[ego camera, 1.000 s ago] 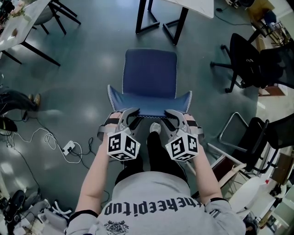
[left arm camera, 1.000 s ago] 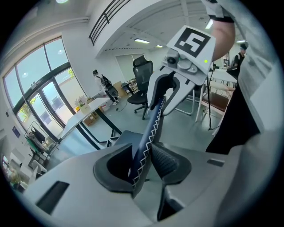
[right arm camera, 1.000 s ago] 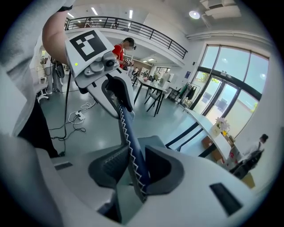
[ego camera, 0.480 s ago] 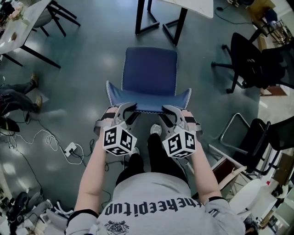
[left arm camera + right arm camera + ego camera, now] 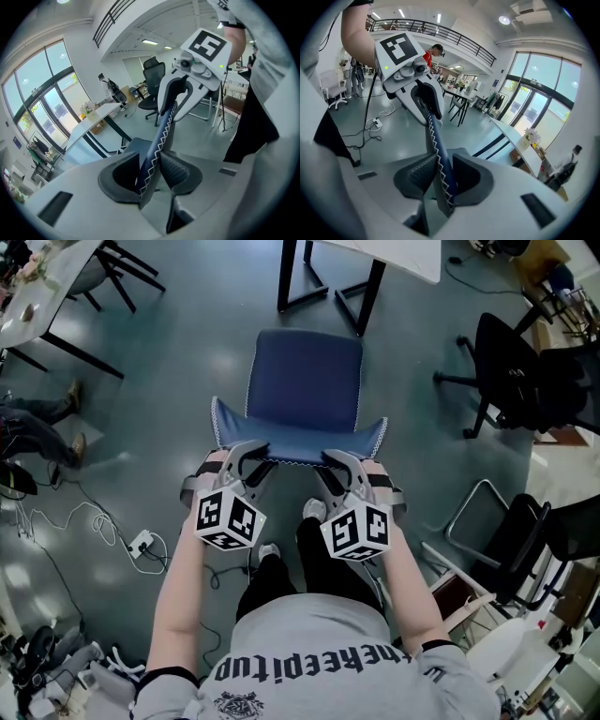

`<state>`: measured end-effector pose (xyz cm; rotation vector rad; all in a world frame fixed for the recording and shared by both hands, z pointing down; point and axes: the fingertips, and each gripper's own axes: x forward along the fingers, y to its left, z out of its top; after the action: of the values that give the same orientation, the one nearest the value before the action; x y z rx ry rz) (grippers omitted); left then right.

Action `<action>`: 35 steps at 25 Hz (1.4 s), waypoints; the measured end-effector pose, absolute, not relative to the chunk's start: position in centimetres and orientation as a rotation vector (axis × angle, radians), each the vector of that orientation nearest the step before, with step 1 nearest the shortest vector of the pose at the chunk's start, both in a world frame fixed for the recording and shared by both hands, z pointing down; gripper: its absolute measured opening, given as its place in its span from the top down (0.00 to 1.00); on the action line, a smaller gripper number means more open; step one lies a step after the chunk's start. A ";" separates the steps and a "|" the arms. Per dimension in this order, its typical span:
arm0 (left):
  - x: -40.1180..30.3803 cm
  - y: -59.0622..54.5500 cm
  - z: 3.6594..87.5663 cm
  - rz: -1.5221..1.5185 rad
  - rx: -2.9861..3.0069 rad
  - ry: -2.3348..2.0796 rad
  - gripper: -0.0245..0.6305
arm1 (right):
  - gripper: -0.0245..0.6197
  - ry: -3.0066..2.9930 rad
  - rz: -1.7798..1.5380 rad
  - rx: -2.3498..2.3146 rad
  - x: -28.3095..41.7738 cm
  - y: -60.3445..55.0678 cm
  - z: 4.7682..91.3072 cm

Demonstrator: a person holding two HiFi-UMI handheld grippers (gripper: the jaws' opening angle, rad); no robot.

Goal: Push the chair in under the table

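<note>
Straight ahead of the person, on the grey floor, stands one blue chair (image 5: 305, 381), its seat pointing toward a white surface (image 5: 405, 253) at the top of the head view. The seat is not yet under that top. The surface's black legs (image 5: 361, 298) stand close beyond the seat's far edge, squarely in the chair's line.

The chair has a squarish padded seat and a thin blue backrest (image 5: 300, 439) edged in white zigzag stitching, seen nearly edge-on from above.

Two grippers hold that backrest's top edge, one toward each corner. The left gripper (image 5: 249, 454) has the stitched edge running between its jaws, which stand fairly wide. The fabric seems pinched between the pads, though contact on the outer pad is hard to judge. The right gripper (image 5: 338, 461) is clamped on the same edge, with the fabric filling the gap between its jaws.

A second white surface (image 5: 42, 292) lies at the upper left. One black office chair (image 5: 506, 371) stands well apart to the right, and another dark chair (image 5: 514, 532) sits at the lower right. A white power strip (image 5: 141, 542) with loose cables lies on the floor to the left.
</note>
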<state>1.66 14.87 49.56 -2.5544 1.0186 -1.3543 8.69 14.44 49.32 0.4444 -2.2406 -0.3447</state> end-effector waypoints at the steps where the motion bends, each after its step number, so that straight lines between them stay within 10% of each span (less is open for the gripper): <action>1: 1.6 14.4 49.6 -1.355 -2.554 1.021 0.74 | 0.79 -2.242 -0.346 0.444 8.6 14.0 49.3; 35: -4.7 0.5 49.3 -1.285 -2.578 0.872 0.74 | 0.79 -2.206 -0.306 0.558 2.3 0.8 49.1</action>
<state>-4.71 0.46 49.29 -2.5777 0.8721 -1.2847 2.33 0.83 49.10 0.5585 -2.2065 -0.3058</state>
